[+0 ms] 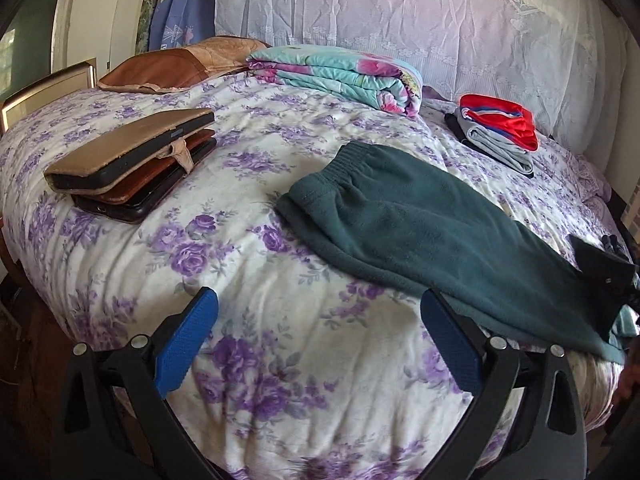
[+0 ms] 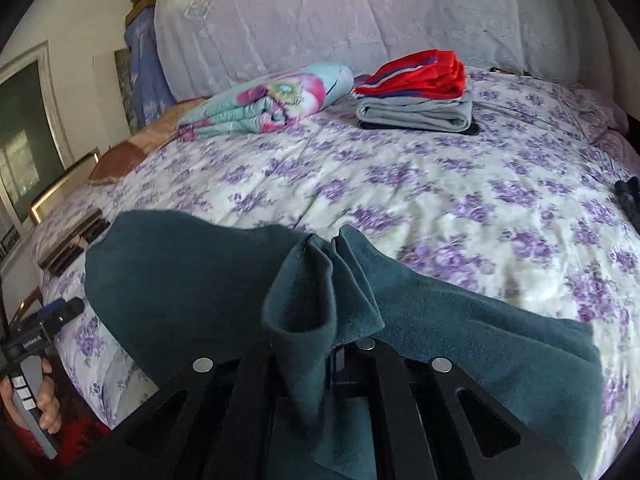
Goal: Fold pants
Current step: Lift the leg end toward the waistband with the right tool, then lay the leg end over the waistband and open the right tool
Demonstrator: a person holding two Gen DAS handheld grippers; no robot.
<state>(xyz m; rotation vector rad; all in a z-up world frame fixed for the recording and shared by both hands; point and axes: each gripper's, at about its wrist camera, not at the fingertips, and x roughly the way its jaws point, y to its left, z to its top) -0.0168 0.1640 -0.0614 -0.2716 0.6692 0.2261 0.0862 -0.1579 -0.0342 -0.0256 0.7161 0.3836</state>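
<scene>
One fold seemed in hand: the right gripper (image 2: pixel 320 344) was clenched on the hem of the green pants (image 1: pixel 420 224) lying near the bed's (image 1: pixel 248 280) edge, the left gripper (image 1: pixel 320 344) hung released, and carrying the hem toward the far waistband looked next.

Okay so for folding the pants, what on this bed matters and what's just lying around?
In the job: dark green fleece pants; right tongs clamped on their fabric; left tongs open.

Lying about: folded floral quilt; stack of folded clothes with red on top; tan wallet-style cases.
</scene>
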